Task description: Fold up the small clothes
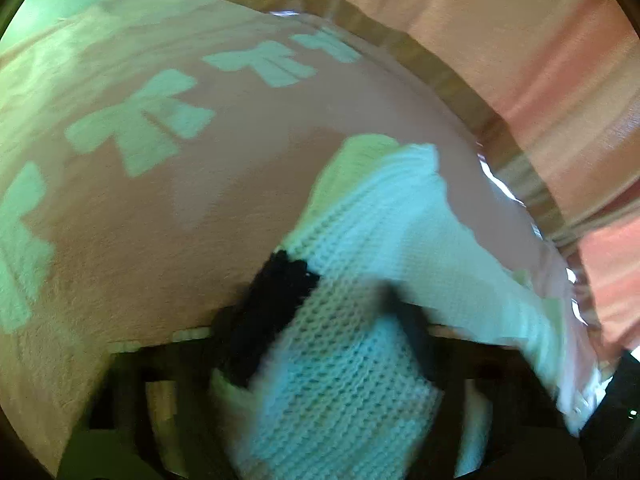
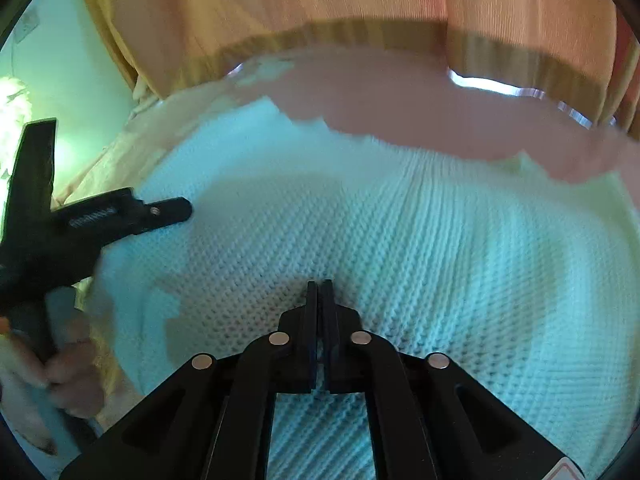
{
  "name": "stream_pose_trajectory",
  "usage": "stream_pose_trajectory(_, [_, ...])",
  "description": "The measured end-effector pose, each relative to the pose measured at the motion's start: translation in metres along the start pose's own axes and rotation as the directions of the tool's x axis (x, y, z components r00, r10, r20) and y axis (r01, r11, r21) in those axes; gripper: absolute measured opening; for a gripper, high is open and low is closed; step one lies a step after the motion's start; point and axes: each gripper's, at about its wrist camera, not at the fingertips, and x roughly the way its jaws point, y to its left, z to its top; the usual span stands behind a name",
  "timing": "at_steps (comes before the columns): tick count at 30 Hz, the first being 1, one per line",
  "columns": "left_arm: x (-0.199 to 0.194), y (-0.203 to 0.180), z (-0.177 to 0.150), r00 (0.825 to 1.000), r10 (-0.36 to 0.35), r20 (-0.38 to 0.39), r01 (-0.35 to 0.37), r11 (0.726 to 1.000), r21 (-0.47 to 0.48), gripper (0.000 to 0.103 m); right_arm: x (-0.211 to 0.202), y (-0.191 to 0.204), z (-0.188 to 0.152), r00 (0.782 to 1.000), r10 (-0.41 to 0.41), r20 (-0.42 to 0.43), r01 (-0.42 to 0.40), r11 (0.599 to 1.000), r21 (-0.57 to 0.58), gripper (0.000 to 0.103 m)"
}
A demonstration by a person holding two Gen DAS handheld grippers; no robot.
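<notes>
A white knitted garment (image 2: 360, 220) with a black trim patch (image 1: 276, 292) lies on a pink blanket (image 1: 248, 184). In the left wrist view the knit (image 1: 340, 360) is bunched up and draped right over my left gripper (image 1: 320, 344); its dark fingers are blurred and mostly covered, gripping a fold of it. In the right wrist view my right gripper (image 2: 319, 286) has its fingers pressed together, tips resting on the flat knit with no fabric visibly between them. The left gripper (image 2: 120, 212) shows at the left edge, held by a hand.
The pink blanket bears pale bow shapes (image 1: 140, 120). A wooden edge (image 1: 440, 76) runs along the far side. Peach curtains (image 2: 320, 0) hang behind. A pale green wall (image 2: 80, 72) is at the left.
</notes>
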Motion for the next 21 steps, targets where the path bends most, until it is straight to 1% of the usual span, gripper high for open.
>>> stream_pose_trajectory(2, [-0.007, -0.001, 0.004, 0.998, -0.064, 0.0, 0.064, 0.997, -0.035, 0.027, 0.003, -0.005, 0.003, 1.0, 0.021, -0.011, -0.02, 1.0, 0.015, 0.0])
stream_pose_trajectory(5, [-0.033, -0.02, 0.006, 0.987, -0.155, 0.035, 0.155, 0.988, -0.001, 0.022, 0.007, -0.011, 0.004, 0.999, 0.051, -0.015, -0.05, 0.998, 0.042, 0.0])
stream_pose_trajectory(6, [-0.046, -0.033, 0.006, 0.978, -0.204, 0.046, 0.203, 0.979, 0.024, 0.022, 0.009, -0.012, 0.004, 0.998, 0.056, -0.013, -0.055, 0.998, 0.044, 0.0])
stream_pose_trajectory(9, [-0.071, -0.071, -0.002, 0.956, -0.289, 0.051, 0.283, 0.954, 0.1, 0.021, 0.011, -0.009, 0.003, 0.999, 0.048, -0.003, -0.048, 0.999, 0.019, 0.0])
stream_pose_trajectory(12, [-0.071, -0.113, -0.015, 0.948, -0.319, 0.003, 0.314, 0.935, 0.167, 0.021, 0.011, -0.009, 0.003, 0.998, 0.06, 0.005, -0.061, 0.998, 0.006, 0.0])
stream_pose_trajectory(14, [-0.065, -0.133, -0.023, 0.953, -0.302, -0.004, 0.296, 0.934, 0.198, 0.021, 0.003, -0.018, 0.0, 0.995, 0.099, 0.012, -0.099, 0.994, 0.052, 0.0])
stream_pose_trajectory(15, [-0.062, -0.144, -0.028, 0.957, -0.291, -0.003, 0.285, 0.934, 0.216, 0.021, -0.007, -0.027, -0.005, 0.993, 0.115, 0.007, -0.115, 0.989, 0.096, 0.0])
stream_pose_trajectory(16, [-0.059, -0.152, -0.031, 0.958, -0.286, -0.007, 0.28, 0.933, 0.225, 0.021, -0.018, -0.034, -0.01, 0.994, 0.109, 0.004, -0.108, 0.987, 0.12, 0.0])
stream_pose_trajectory(17, [-0.056, -0.16, -0.034, 0.959, -0.284, -0.013, 0.28, 0.933, 0.227, 0.021, -0.032, -0.042, -0.016, 0.996, 0.084, 0.007, -0.084, 0.987, 0.134, 0.001])
stream_pose_trajectory(19, [-0.05, -0.175, -0.044, 0.956, -0.291, -0.034, 0.291, 0.927, 0.236, 0.021, -0.068, -0.062, -0.034, 1.0, 0.011, 0.021, -0.014, 0.989, 0.145, 0.008])
stream_pose_trajectory(21, [-0.044, -0.189, -0.058, 0.958, -0.282, -0.049, 0.285, 0.924, 0.255, 0.021, -0.1, -0.091, -0.051, 0.998, -0.056, 0.042, 0.047, 0.982, 0.185, 0.009])
